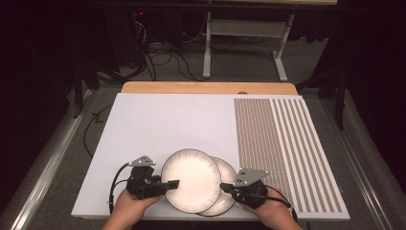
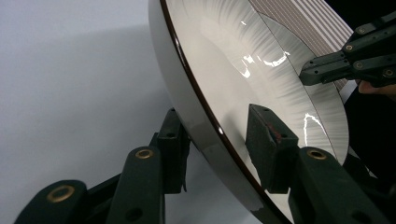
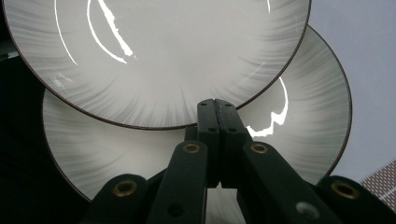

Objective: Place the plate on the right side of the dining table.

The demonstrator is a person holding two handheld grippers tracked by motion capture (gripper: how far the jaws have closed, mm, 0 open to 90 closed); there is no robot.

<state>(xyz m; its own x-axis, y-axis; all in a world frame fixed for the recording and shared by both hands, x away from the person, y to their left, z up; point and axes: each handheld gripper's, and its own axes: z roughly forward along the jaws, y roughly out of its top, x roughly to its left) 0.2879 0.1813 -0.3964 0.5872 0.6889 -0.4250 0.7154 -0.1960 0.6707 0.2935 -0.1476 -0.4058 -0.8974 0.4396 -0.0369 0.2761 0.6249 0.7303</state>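
the left gripper pinches the left rim of the upper plate, one jaw under and one above it. this plate overlaps the lower plate, which lies on the white board just right of it. the right gripper, jaws pressed together and holding nothing, points at the upper plate's right edge. a striped mat lies right of the plates.

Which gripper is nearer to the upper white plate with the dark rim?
Left. The left gripper has its jaws around the rim of the upper plate; the right gripper, jaws together, sits over the lower plate beside it.
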